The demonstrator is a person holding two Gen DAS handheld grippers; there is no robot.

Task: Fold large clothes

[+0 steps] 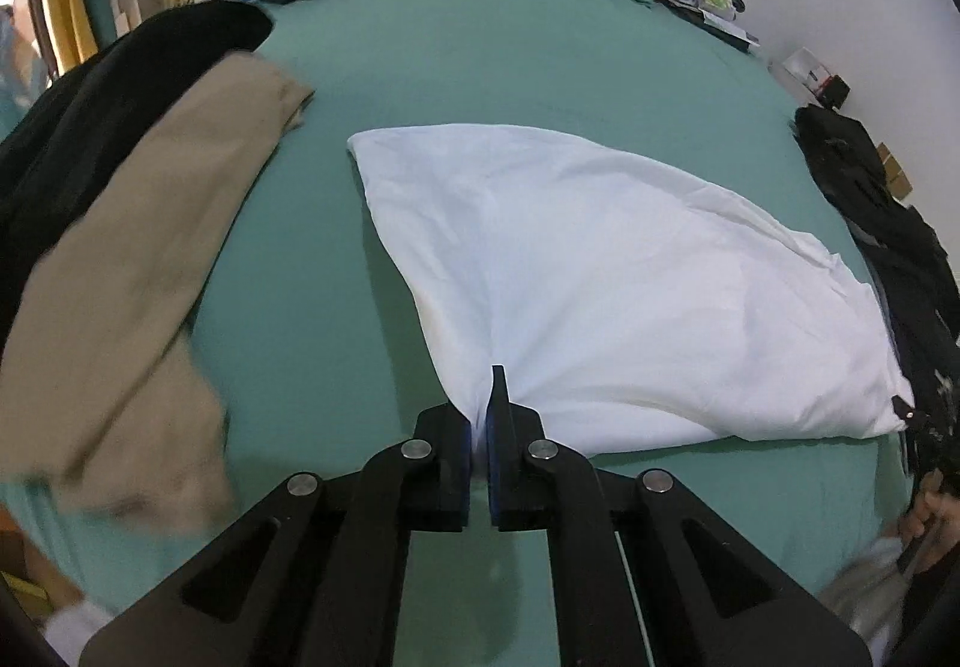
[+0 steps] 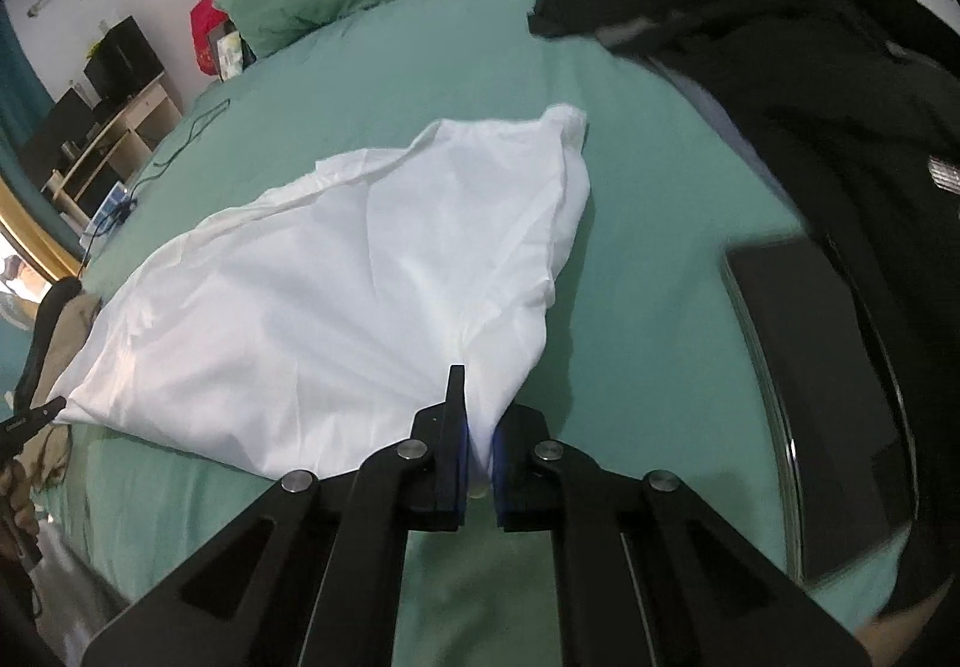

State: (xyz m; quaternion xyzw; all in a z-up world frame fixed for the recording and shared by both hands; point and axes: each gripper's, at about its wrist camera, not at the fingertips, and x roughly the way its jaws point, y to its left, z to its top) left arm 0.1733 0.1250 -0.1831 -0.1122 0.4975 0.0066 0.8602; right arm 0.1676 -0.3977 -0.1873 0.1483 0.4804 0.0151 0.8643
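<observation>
White cloth (image 1: 600, 271) spread mid-bed on the green sheet (image 1: 480, 66), between a tan garment (image 1: 138, 259) on one side and dark clothes (image 2: 810, 66) on the other. Left gripper (image 1: 480, 421) clamped tight on one near corner, fabric bunched between the blue pads. Right gripper (image 2: 479, 427) likewise pinched on the other near corner, a wad of white showing in the narrow gap.

Risks from here:
- Thin fabric slipping out of either pinch if pulled sharply, since only a small bunch sits between the pads.
- Uneven lift or carry, skewing the fold and leaving edges misaligned (far corners already lie at different distances).
- Dragging the cloth sideways into the tan garment or the dark pile, snagging or pulling them along.
- Trapped air or wrinkles under the billowed middle, spoiling a flat fold.

Hard to make out:
- Kind of item: possibly a pillowcase or a shirt, no seams or sleeves visible.
- How many layers each gripper holds; the bunching hides that.
- Far edge of the cloth partly rolled under in the right wrist view.
- Dark flat object (image 2: 822, 397) near the right edge, blurred and cut off.
- Hands only glimpsed at frame edges.
</observation>
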